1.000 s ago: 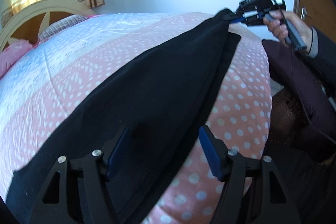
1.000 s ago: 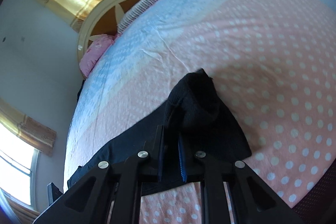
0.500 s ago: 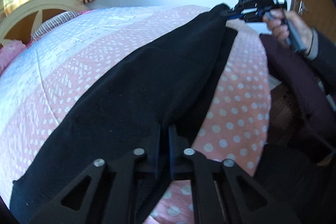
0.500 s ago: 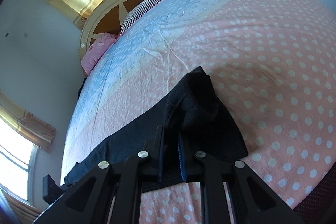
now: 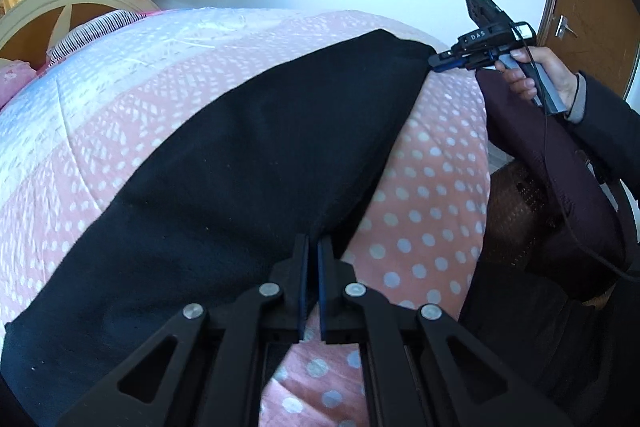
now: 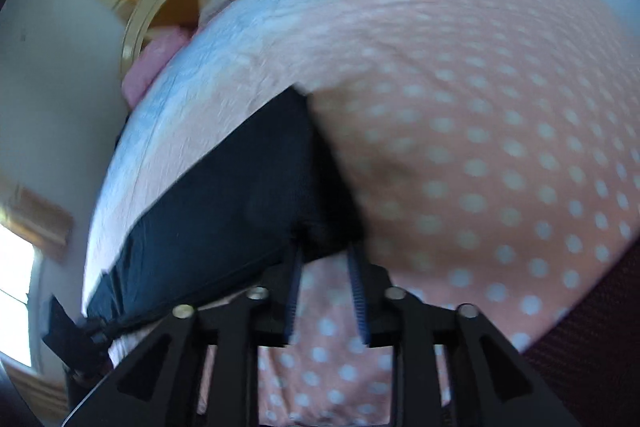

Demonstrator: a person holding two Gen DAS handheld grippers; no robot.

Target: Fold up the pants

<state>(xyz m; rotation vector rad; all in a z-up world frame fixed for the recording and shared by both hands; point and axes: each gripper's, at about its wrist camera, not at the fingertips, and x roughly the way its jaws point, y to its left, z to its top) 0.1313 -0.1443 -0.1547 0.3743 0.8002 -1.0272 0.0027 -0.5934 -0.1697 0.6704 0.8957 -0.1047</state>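
While the left hand-held gripper (image 5: 312,247) clamps the pants (image 5: 240,163), the right hand-held gripper (image 6: 326,259) is parted.

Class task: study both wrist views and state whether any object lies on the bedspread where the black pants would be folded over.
Nothing visible does. The bedspread beyond the pants is bare; the pillows sit far off by the headboard.

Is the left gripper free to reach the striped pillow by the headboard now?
Probably not: the left gripper is shut on the edge of the black pants, and the striped pillow lies far across the bed.
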